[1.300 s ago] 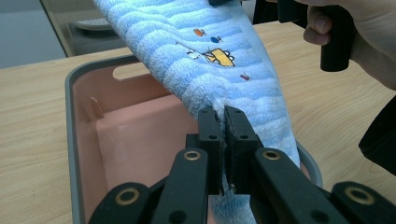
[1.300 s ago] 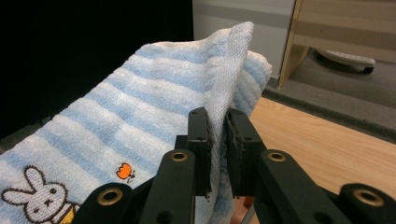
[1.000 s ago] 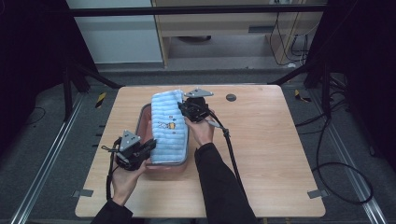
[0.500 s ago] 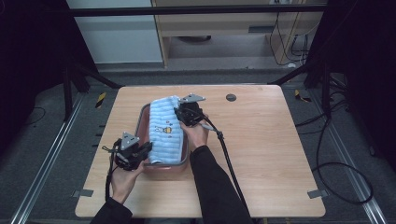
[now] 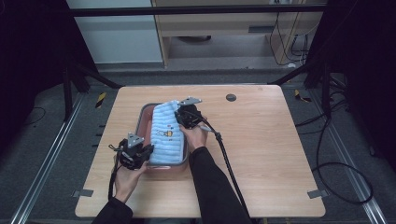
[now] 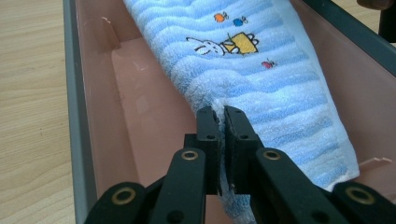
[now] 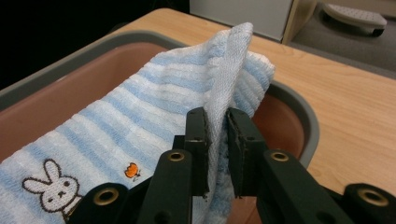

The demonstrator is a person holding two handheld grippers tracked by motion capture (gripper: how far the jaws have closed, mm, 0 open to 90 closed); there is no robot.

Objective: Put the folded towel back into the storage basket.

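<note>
The left gripper (image 6: 221, 140) has its two black jaws pressed almost together on a fold of the light blue striped terry towel (image 6: 261, 70), at the towel's near end. The right gripper (image 7: 217, 149) does the same at the far end: its jaws pinch a raised ridge of the towel edge, with only the thickness of cloth between them. In the high view the left gripper (image 5: 134, 153) sits at about 7 o'clock from the table centre, and the right gripper (image 5: 189, 115) at about 11 o'clock, each one in a hand of the person.

The towel (image 5: 167, 135) lies stretched between them along the pink plastic rectangular tub with a grey rim (image 5: 145, 114). It carries a small embroidered rabbit with a yellow shape beside it. Most of it is over or inside the tub, and its far end stands above the rim at 12 o'clock. The tub rests on the light wooden table (image 5: 271, 140), left of centre.

What could go wrong, in my judgement: each grip takes only a thin fold near an edge, so if the two hands pull apart too strongly, the soft cloth can slip out of one pair of jaws and drop. If one side opens before the other, the towel will probably fall in a heap or hang over the rim. A jaw can also catch the tub wall and shift the light tub.
</note>
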